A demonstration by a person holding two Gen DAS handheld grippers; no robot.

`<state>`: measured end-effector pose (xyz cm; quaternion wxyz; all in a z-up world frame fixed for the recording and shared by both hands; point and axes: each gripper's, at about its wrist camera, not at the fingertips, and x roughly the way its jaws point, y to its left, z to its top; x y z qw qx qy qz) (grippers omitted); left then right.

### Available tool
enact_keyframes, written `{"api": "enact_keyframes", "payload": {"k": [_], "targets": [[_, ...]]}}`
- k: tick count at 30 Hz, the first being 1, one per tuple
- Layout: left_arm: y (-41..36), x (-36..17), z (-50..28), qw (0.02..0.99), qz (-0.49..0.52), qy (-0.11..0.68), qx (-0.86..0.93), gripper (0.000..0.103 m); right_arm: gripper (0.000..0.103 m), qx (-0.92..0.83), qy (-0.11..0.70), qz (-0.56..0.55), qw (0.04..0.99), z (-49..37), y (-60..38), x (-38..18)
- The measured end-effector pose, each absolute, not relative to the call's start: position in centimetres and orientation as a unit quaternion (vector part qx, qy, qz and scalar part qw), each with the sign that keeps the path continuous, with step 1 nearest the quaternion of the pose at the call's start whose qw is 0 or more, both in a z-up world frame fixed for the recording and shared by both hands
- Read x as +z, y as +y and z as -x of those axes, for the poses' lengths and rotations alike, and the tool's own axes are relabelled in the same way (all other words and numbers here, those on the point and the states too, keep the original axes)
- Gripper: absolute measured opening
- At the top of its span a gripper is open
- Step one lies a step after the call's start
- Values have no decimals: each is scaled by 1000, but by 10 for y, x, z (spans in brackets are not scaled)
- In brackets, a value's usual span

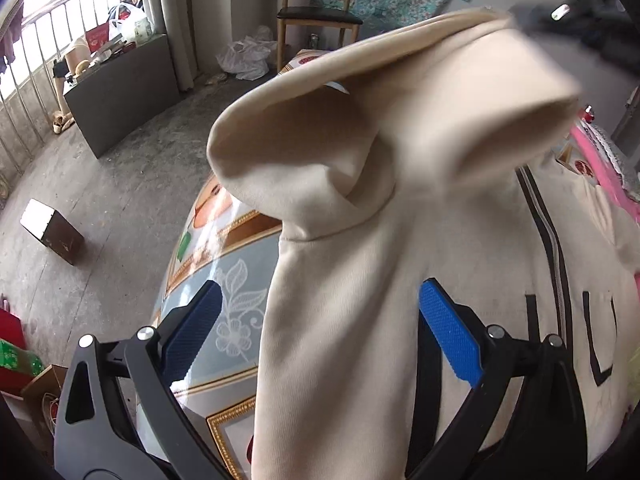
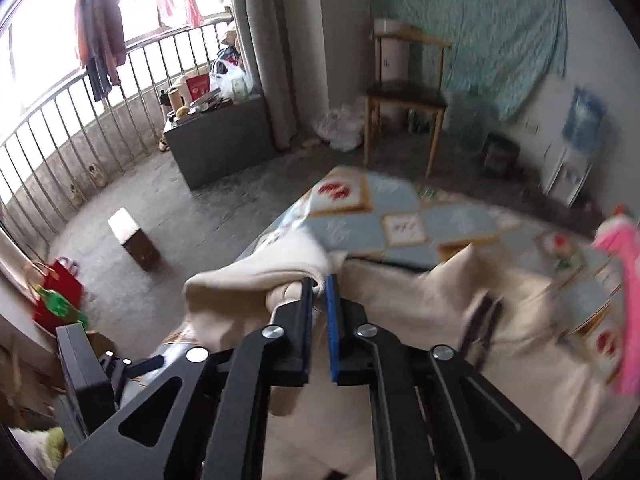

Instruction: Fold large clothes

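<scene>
A cream zip hoodie (image 1: pixel 460 248) with black lettering lies on a table under a patterned cloth (image 1: pixel 236 304). Its hood (image 1: pixel 320 148) is lifted off the table and stretches to the upper right. There the blurred right gripper (image 1: pixel 532 20) holds its edge. In the right wrist view the right gripper (image 2: pixel 320 292) is shut on a bunch of cream hoodie (image 2: pixel 248 280) fabric, with a flap hanging to its left. My left gripper (image 1: pixel 320 286) stands wide open low over the table. The hoodie's shoulder passes between its blue pads (image 1: pixel 448 332) without being pressed.
A pink item (image 2: pixel 620 280) lies at the table's right edge. On the concrete floor to the left stand a brown box (image 2: pixel 136 240), a dark cabinet (image 2: pixel 220 148) by the railing, and a red bag (image 2: pixel 60 292). A wooden chair (image 2: pixel 404 96) stands beyond the table.
</scene>
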<state>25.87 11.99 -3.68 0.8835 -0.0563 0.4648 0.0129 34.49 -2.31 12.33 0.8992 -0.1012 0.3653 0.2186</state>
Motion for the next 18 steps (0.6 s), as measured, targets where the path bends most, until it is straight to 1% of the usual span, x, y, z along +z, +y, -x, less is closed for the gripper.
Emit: {"api": "enact_keyframes", "payload": {"k": [2,4,6,8,10,11,12,13,15,16,18], "targets": [[120,-35,-265,883,59,465,17,96,5,203,322,163,910,-329,-31,154],[119,-36,-270,882,64,467,22,96,5,209,310,203,905,-309,-39,165],[119,-38,-275,880,67,470,29,96,5,227,335,215,889,-288,-51,155],[118,-42,-280,877,62,474,37,96,5,243,372,198,874,-268,-69,131],[116,-46,-285,875,54,479,43,96,17,248,424,139,860,-262,-97,100],[115,-49,-287,872,49,484,47,96,36,244,454,94,852,-263,-115,82],[114,-52,-290,870,46,489,50,96,51,231,481,36,845,-268,-137,65],[113,-55,-291,867,43,493,51,96,54,225,493,-4,840,-270,-150,53],[113,-62,-290,862,39,502,57,96,55,226,516,-103,820,-285,-179,31],[116,-62,-290,864,41,499,60,96,55,224,514,-125,819,-289,-184,26],[115,-62,-292,862,40,502,62,97,56,220,502,-115,829,-300,-183,21]]}}
